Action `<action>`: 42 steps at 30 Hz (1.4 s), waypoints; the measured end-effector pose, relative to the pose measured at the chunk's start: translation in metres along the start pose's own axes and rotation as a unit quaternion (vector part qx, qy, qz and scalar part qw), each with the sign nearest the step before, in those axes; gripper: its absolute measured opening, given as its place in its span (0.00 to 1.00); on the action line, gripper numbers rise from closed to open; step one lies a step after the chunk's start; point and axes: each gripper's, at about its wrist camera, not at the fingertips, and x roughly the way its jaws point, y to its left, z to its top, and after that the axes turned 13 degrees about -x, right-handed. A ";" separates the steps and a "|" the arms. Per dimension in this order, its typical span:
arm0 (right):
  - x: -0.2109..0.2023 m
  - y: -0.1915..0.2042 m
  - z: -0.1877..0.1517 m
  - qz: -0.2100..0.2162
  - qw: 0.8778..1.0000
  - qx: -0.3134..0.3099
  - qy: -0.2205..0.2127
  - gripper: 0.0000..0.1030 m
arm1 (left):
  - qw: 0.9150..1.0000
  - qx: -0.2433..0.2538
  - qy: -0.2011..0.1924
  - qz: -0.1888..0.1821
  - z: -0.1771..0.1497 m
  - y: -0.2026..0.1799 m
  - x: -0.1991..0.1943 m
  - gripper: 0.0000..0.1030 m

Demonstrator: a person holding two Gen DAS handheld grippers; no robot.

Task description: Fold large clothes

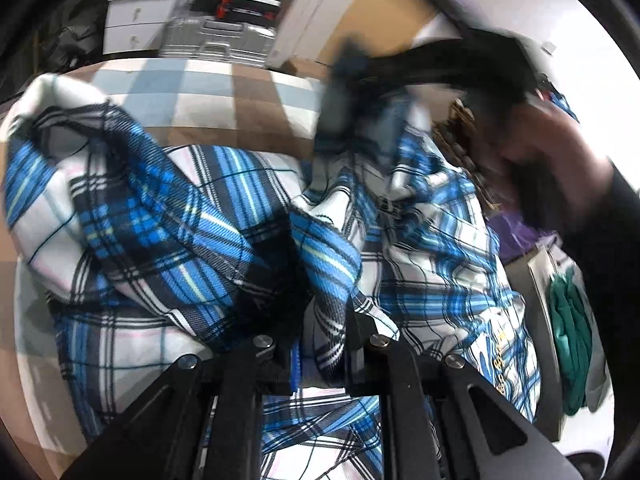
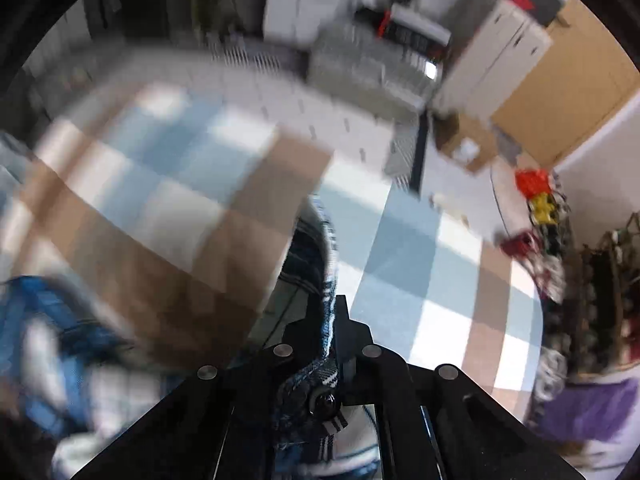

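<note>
A large blue, white and black plaid shirt [image 1: 192, 216] hangs bunched in front of the left wrist camera, over a checked blue, white and tan bed cover [image 1: 208, 100]. My left gripper [image 1: 320, 320] is shut on a fold of the shirt. My right gripper [image 1: 348, 92], blurred, shows at upper right holding another part of the shirt up. In the right wrist view my right gripper [image 2: 326, 320] is shut on a plaid edge [image 2: 320, 256], with more shirt [image 2: 52, 332] blurred at lower left.
A silver suitcase [image 1: 216, 38] and white drawers [image 1: 136, 12] stand beyond the bed. A green garment [image 1: 568, 340] lies at the right edge. Piled clothes [image 2: 580, 300] and a purple cloth [image 2: 588, 408] sit to the right of the bed cover [image 2: 420, 280].
</note>
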 end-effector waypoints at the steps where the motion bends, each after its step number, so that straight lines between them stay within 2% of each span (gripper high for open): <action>1: -0.021 -0.003 -0.011 -0.004 0.999 0.012 -0.031 0.04 | 1.000 -0.003 -0.003 0.005 0.000 0.001 0.000 0.09; 4: -0.085 -0.006 -0.070 0.007 0.991 0.051 -0.121 0.04 | 1.000 -0.016 -0.011 0.017 0.000 0.002 -0.007 0.09; 7: -0.114 0.007 -0.142 0.024 0.983 0.089 -0.160 0.04 | 0.999 -0.018 -0.016 0.028 0.001 -0.003 -0.013 0.10; 10: -0.105 0.018 -0.204 0.088 0.971 0.155 -0.158 0.08 | 0.999 -0.007 -0.013 0.042 0.001 -0.010 -0.011 0.11; 12: -0.093 0.029 -0.238 0.155 0.960 0.182 -0.145 0.09 | 0.999 0.001 -0.007 0.039 0.000 -0.015 -0.011 0.19; 14: -0.093 0.040 -0.258 0.160 0.958 0.189 -0.146 0.09 | 0.999 0.018 -0.009 0.028 -0.002 -0.021 -0.014 0.28; 15: -0.098 0.043 -0.267 0.168 0.955 0.190 -0.152 0.11 | 0.999 0.028 -0.014 0.040 -0.003 -0.024 -0.015 0.28; 17: -0.108 0.040 -0.276 0.168 0.950 0.204 -0.165 0.27 | 0.996 0.051 -0.020 0.065 -0.005 -0.030 -0.015 0.28; 19: -0.123 0.033 -0.273 0.150 0.951 0.201 -0.181 0.55 | 0.995 0.066 -0.017 0.075 -0.007 -0.032 -0.013 0.28; 22: -0.155 0.020 -0.258 0.123 0.951 0.181 -0.218 0.70 | 0.994 0.077 -0.002 0.078 -0.008 -0.032 -0.010 0.29; 23: -0.163 0.018 -0.246 0.121 0.953 0.166 -0.224 0.71 | 0.994 0.078 0.007 0.074 -0.009 -0.032 -0.008 0.33; 25: -0.167 0.014 -0.224 0.118 0.957 0.144 -0.222 0.80 | 0.995 0.079 0.007 0.058 -0.011 -0.033 -0.014 0.34; 27: -0.154 0.016 -0.191 0.112 0.968 0.124 -0.188 0.80 | 0.996 0.075 0.002 0.040 -0.010 -0.032 -0.025 0.34; 28: -0.145 0.017 -0.179 0.114 0.972 0.115 -0.172 0.80 | 0.998 0.068 0.001 0.018 -0.010 -0.030 -0.033 0.37; 29: -0.131 0.020 -0.166 0.117 0.976 0.101 -0.151 0.80 | 0.998 0.061 0.001 0.002 -0.009 -0.029 -0.039 0.48; 30: -0.115 0.023 -0.153 0.105 0.984 0.085 -0.117 0.80 | 0.998 0.056 0.000 -0.003 -0.009 -0.028 -0.043 0.55; 31: -0.105 0.025 -0.147 0.096 0.989 0.073 -0.091 0.77 | 0.999 0.053 -0.011 -0.002 -0.009 -0.026 -0.050 0.63; 33: -0.081 0.034 -0.135 0.065 0.996 0.045 -0.042 0.75 | 0.998 0.045 -0.037 0.013 -0.006 -0.021 -0.062 0.69; 35: -0.070 0.036 -0.131 0.064 0.997 0.045 -0.028 0.70 | 0.999 0.027 -0.028 0.013 0.003 -0.018 -0.062 0.72; 36: -0.069 0.034 -0.132 0.062 0.996 0.055 -0.027 0.54 | 1.000 0.021 -0.019 0.012 0.007 -0.019 -0.059 0.72; 37: -0.070 0.031 -0.131 0.059 0.996 0.064 -0.025 0.31 | 1.000 0.012 -0.006 0.014 0.012 -0.023 -0.053 0.72; 38: -0.073 0.028 -0.135 0.058 0.995 0.072 -0.027 0.21 | 1.000 0.006 0.014 0.016 0.019 -0.029 -0.041 0.72; 39: -0.078 0.024 -0.139 0.058 0.994 0.085 -0.033 0.14 | 0.999 0.006 0.026 0.017 0.022 -0.035 -0.035 0.72; 40: -0.082 0.020 -0.141 0.055 0.993 0.097 -0.041 0.16 | 0.998 0.012 0.045 0.030 0.024 -0.043 -0.024 0.72; 41: -0.085 0.016 -0.146 0.058 0.991 0.107 -0.049 0.16 | 0.995 0.026 0.062 0.074 0.027 -0.052 -0.007 0.72; 42: -0.086 0.011 -0.150 0.064 0.989 0.119 -0.058 0.16 | 0.991 0.041 0.068 0.103 0.027 -0.057 0.001 0.72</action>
